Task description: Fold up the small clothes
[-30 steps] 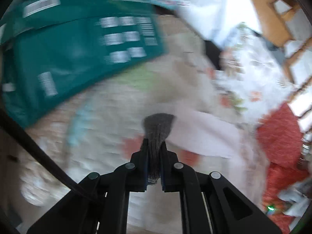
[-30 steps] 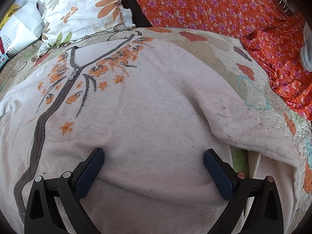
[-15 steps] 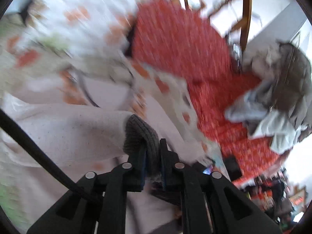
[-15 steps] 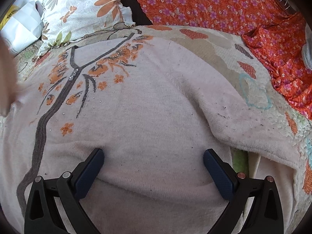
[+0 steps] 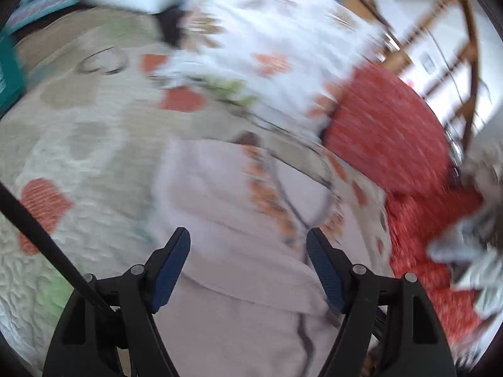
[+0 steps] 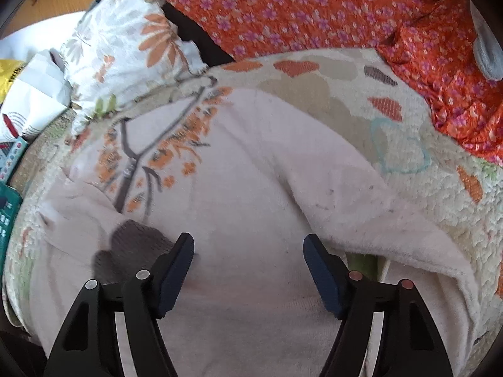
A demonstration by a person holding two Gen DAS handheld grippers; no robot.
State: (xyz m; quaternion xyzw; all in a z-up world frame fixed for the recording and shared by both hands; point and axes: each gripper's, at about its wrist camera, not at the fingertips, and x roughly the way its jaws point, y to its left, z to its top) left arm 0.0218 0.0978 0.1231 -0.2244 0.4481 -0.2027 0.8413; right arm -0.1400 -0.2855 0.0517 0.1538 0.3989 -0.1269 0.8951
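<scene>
A pale pink sweater (image 6: pixel 257 169) with an orange and grey branch print lies spread on a patterned bedspread (image 6: pixel 418 188). Its left sleeve is folded in over the body, and the grey cuff (image 6: pixel 132 245) rests just left of my right gripper's left finger. My right gripper (image 6: pixel 248 251) is open and empty, low over the sweater's body. My left gripper (image 5: pixel 248 245) is open and empty above the sweater (image 5: pixel 220 207); that view is motion-blurred.
A floral pillow (image 6: pixel 125 50) and an orange flowered cloth (image 6: pixel 314 12) lie beyond the sweater. A teal box (image 6: pixel 6 207) sits at the left edge. A wooden chair (image 5: pixel 452 50) and grey clothes (image 5: pixel 471 235) show at the right in the left wrist view.
My left gripper carried the grey cuff across the sweater, let it go and opened. The sleeve now lies folded over the body. My right gripper shifted slightly.
</scene>
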